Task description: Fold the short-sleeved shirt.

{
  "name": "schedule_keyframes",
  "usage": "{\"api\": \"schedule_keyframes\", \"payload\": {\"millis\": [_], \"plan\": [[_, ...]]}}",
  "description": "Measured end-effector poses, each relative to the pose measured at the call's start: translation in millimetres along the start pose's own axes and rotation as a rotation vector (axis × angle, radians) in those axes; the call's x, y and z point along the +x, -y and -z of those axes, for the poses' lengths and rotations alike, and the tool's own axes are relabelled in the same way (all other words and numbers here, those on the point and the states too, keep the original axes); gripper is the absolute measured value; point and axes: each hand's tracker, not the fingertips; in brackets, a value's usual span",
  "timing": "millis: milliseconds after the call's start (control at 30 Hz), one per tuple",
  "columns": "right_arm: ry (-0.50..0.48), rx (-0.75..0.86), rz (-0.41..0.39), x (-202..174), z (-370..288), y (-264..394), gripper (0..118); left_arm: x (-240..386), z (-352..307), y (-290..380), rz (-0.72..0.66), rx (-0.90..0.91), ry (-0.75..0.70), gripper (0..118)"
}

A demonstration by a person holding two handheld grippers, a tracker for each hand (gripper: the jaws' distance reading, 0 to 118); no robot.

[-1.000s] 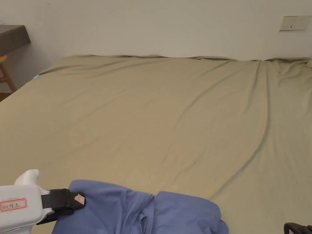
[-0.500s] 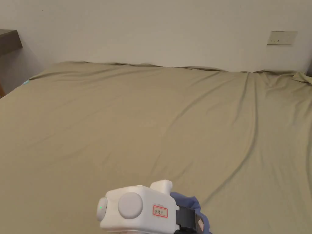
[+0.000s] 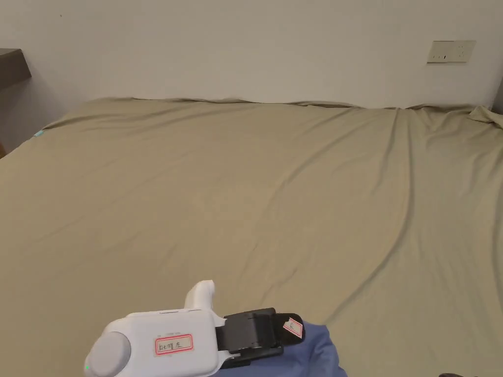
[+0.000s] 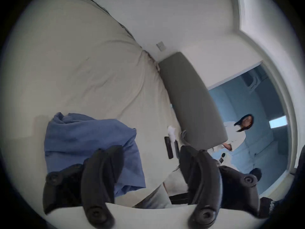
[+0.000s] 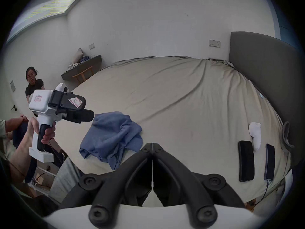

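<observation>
A crumpled blue short-sleeved shirt (image 5: 112,133) lies in a heap near the front edge of the bed (image 3: 245,196), which has an olive sheet. A hand holds my left gripper (image 5: 89,115) in the air just above and left of the heap, jaws pointing over it. In its own view the left gripper (image 4: 151,151) is open with nothing between the jaws, and the shirt (image 4: 89,136) lies beyond its left jaw. The head view has the left gripper (image 3: 294,326) over the shirt's (image 3: 314,358) top edge. My right gripper (image 5: 152,144) is shut and empty, just in front of the shirt.
Two dark phones (image 5: 245,160) and a white sock (image 5: 255,133) lie on the bed's right side by the grey headboard (image 5: 264,83). A person (image 5: 33,85) sits at the left, beyond the bed. A wall shelf (image 5: 82,67) hangs at the far left corner.
My left gripper has swung from the shirt's left edge to above its middle and now points right. The head camera has shifted, so less of the shirt is in view.
</observation>
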Motion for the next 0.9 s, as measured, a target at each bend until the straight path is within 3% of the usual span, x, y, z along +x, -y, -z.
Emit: {"api": "schedule_keyframes", "payload": {"millis": [33, 67, 133, 200, 333, 433, 600, 667, 767, 900], "plan": [[-0.004, 0.000, -0.002, -1, 0, 0, 3, -9, 3, 4, 0.006, -0.009, -0.001, 15], [-0.006, 0.001, -0.005, -3, -1, 0, 3, -16, 11, 8, 0.005, -0.010, -0.010, 4], [-0.013, 0.003, -0.010, -5, -4, 1, 3, -37, 34, 16, -0.030, -0.044, -0.087, 0], [-0.013, 0.008, -0.010, -6, -8, 1, 3, -56, 55, 28, -0.113, -0.142, -0.044, 0], [0.000, 0.018, -0.003, -4, -14, 2, 3, -54, 92, 67, -0.110, -0.205, 0.029, 0], [0.006, 0.011, 0.001, -4, -12, 3, 3, -50, 119, 86, -0.096, -0.233, -0.055, 0], [-0.050, 0.001, 0.007, -8, 6, -3, 3, -24, 102, 77, -0.070, -0.181, -0.051, 0], [-0.149, 0.012, 0.012, -12, 24, -8, 3, -11, 65, 66, 0.025, -0.116, 0.018, 0], [-0.406, -0.028, 0.054, -18, 70, -19, 3, -1, -8, 57, 0.074, -0.008, 0.045, 0], [-0.754, -0.143, 0.175, -37, 151, -26, 3, -39, -90, 47, 0.047, 0.153, -0.176, 0]]}}
